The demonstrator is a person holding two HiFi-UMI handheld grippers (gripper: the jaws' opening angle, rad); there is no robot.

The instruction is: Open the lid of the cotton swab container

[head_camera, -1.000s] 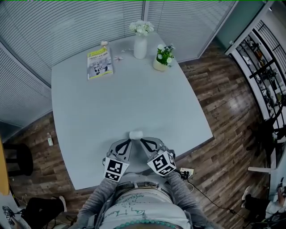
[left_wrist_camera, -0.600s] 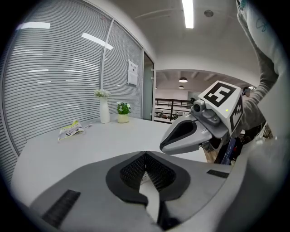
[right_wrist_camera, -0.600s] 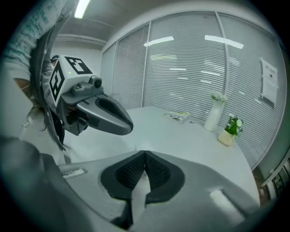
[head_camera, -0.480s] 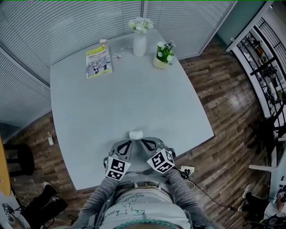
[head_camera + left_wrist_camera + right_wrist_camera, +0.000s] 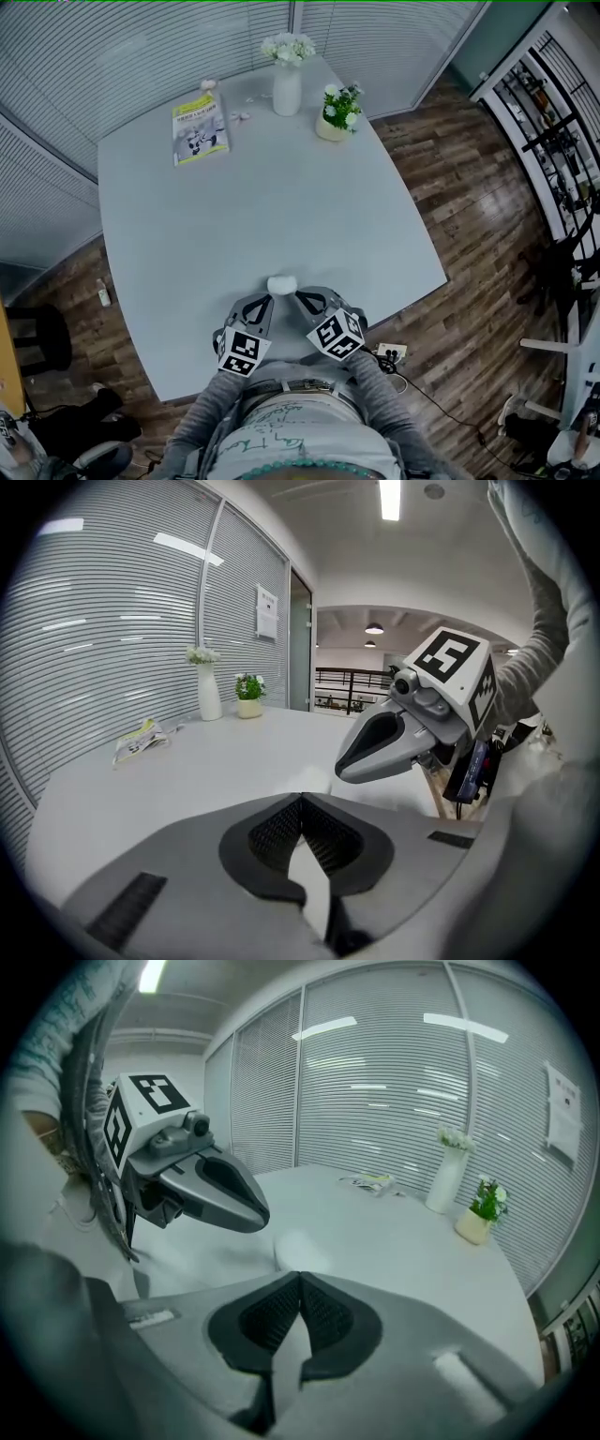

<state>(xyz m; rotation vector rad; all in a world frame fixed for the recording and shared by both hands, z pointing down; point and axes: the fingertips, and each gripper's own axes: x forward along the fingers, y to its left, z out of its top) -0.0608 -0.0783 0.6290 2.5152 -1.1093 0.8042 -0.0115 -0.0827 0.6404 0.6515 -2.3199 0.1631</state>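
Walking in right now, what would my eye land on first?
Two grey grippers with black-and-white marker cubes, the left gripper and the right gripper, both shut and empty, point at a small white round container by the near edge of the pale grey table. At its far side sit a white vase of flowers, a potted green plant and a yellow-green magazine.
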